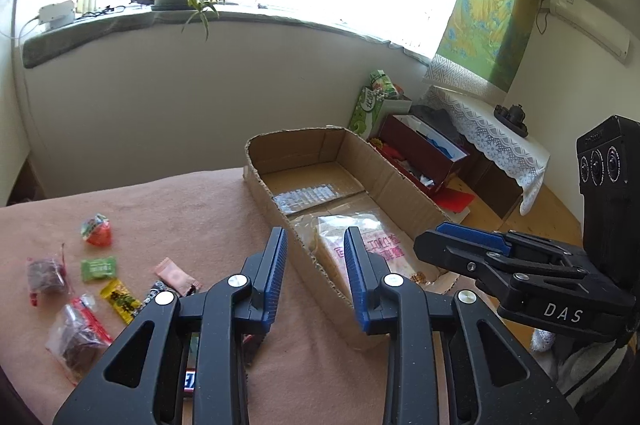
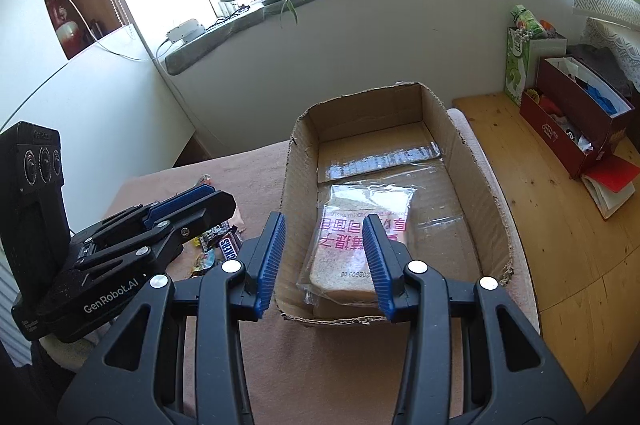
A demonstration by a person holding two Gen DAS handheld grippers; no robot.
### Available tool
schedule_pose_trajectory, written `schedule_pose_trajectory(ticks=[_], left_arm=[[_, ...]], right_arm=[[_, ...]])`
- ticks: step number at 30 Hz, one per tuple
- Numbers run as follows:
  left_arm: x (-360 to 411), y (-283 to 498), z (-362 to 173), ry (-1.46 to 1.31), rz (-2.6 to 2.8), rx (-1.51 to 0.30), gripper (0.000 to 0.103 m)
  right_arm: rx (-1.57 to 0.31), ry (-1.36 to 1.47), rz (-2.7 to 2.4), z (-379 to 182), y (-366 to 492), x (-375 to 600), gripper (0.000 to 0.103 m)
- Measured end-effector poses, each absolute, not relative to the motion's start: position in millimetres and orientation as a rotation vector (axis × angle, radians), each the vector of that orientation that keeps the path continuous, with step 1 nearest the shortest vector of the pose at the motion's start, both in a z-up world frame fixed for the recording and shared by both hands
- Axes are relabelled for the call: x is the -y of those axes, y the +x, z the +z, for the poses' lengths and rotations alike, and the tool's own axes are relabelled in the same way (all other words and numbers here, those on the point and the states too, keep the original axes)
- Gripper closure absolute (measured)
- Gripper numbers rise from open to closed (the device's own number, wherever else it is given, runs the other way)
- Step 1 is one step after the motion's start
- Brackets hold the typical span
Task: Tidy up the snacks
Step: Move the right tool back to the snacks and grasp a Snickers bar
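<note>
Your shallow open-topped brown cardboard box [image 2: 472, 185], at the pink blanket's [image 1: 160, 205] right edge, holds one clear-wrapped bread slice [image 2: 360, 225] lying flat, long axis along the box, print inverted; your left gripper [image 1: 316, 265] and right gripper [image 2: 324, 253] hover released, empty, partly hiding loose wrapped candies [image 1: 100, 269] outside.

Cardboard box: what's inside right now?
Inside the cardboard box lies one clear bag of sliced bread at the near end. A taped seam crosses the bare floor behind it. Anything under the bag is hidden.
</note>
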State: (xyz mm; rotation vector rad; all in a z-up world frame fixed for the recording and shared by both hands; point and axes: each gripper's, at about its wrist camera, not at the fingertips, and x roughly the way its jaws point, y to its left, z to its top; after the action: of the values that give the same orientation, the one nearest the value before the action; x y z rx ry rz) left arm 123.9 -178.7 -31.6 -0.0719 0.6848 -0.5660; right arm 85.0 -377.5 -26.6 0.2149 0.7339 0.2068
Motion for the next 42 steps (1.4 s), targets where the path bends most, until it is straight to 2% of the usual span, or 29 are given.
schedule_pose_trajectory(ticks=[3,5,7,9,10,11,26,33,37,42], left_arm=[[157.6,119.5,-32.1,-0.062,-0.528,-0.670,0.065],[140.7,117.9,-34.3,-0.068,-0.496,-0.669,0.053],[122.9,117.1,-37.3,-0.074,-0.464,-0.671,0.052],[105.4,117.0,-40.7,-0.080,-0.429,-0.682,0.051],[96.7,117.0,-41.8,-0.086,-0.412,-0.687,0.048],[88.3,117.1,-42.6,-0.093,-0.396,-0.689,0.046],[-22.9,121.4,-79.1,-0.230,-0.225,-0.793,0.046],[-21.6,129.0,-92.4,-0.164,-0.244,-0.836,0.046],[-14.7,139.2,-94.8,-0.138,-0.266,-0.847,0.046],[-13.1,154.3,-101.5,-0.159,-0.290,-0.887,0.046]], right_arm=[[-0.728,0.158,0.256,-25.5,79.6,356.5,0.061],[-0.718,0.102,0.286,-25.2,75.4,340.4,0.061],[-0.711,0.062,0.326,-26.2,71.4,325.0,0.061],[-0.724,0.036,0.366,-29.1,69.6,310.0,0.053],[-0.732,0.024,0.384,-31.4,68.9,303.2,0.042],[-0.735,0.012,0.400,-33.6,68.3,296.9,0.036],[-0.875,-0.165,0.572,-80.4,84.0,218.0,0.036],[-0.937,-0.173,0.607,-98.7,105.9,204.1,0.036],[-0.964,-0.201,0.623,-108.8,111.2,194.7,0.042],[-0.969,-0.238,0.609,-115.4,115.7,188.6,0.042]])
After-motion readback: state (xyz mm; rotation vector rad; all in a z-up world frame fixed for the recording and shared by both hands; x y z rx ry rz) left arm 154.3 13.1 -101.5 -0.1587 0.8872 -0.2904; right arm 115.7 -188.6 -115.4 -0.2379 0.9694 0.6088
